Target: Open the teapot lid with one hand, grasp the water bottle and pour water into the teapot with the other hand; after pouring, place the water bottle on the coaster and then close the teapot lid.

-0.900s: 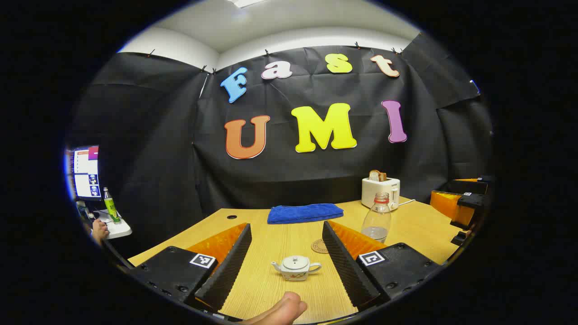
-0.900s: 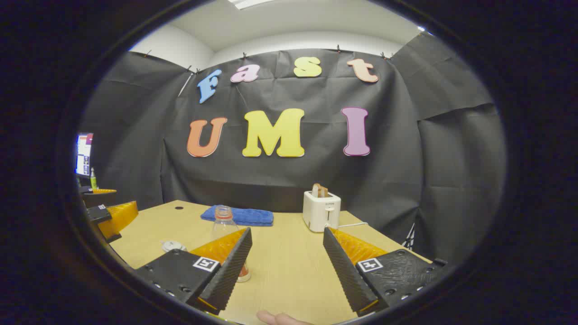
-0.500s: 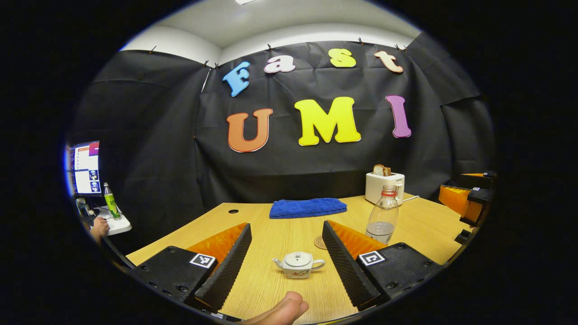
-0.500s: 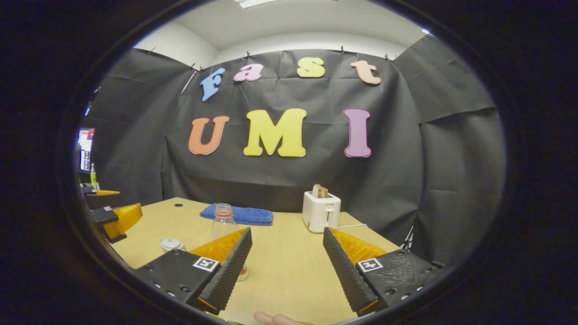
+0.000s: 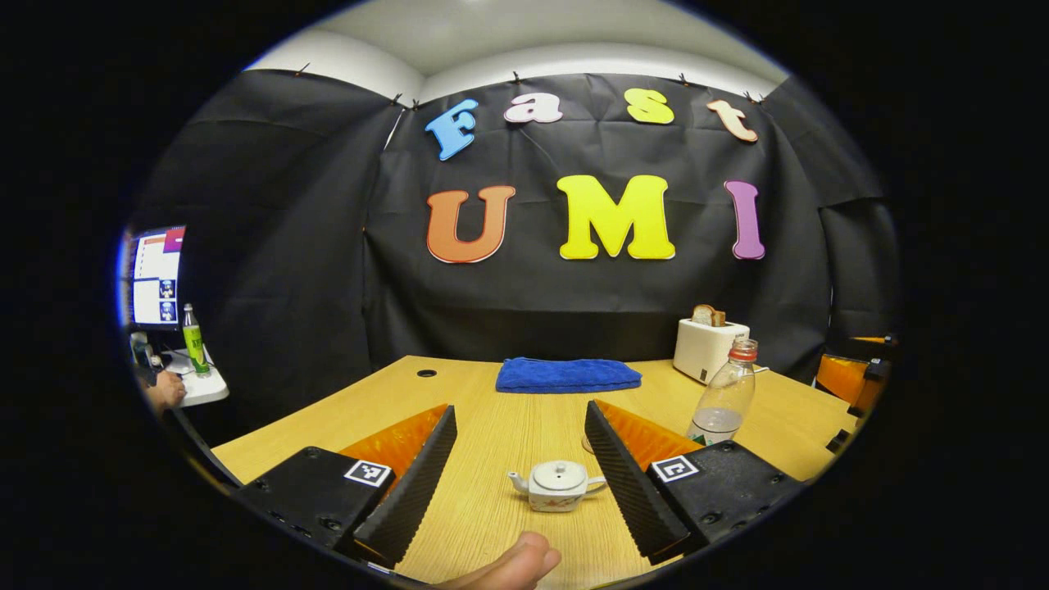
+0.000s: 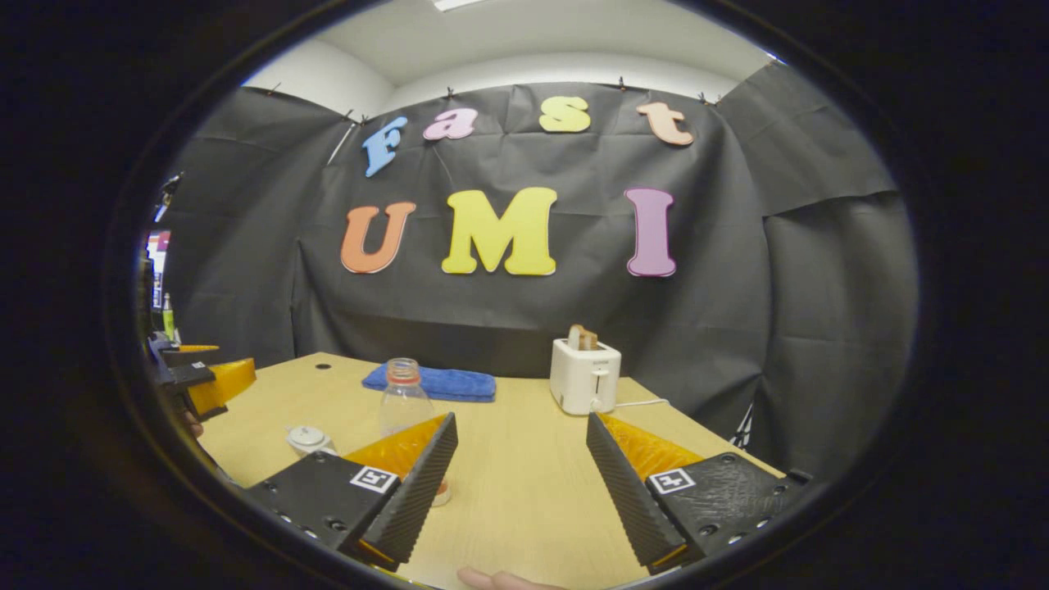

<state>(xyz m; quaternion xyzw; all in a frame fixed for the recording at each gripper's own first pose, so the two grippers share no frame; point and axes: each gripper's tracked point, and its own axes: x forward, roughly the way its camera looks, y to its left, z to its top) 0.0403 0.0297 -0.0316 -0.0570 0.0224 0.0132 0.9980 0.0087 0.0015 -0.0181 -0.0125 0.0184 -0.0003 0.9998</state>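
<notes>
Ceramic teapot (image 5: 557, 484), lid on, sits on the counter (image 5: 508, 426) between the wide-open left hand-held gripper (image 5: 521, 475); fragile, so pinch the small knob. Right hand-held gripper (image 6: 521, 479), also spread, faces the light, slippery water bottle (image 6: 403, 401).

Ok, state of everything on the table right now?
teapot: lid on, upright
water bottle: upright, capless, little water
coaster: bare, mostly hidden
toaster: bread in the slots
blue towel: folded flat
left gripper: open
right gripper: open
</notes>
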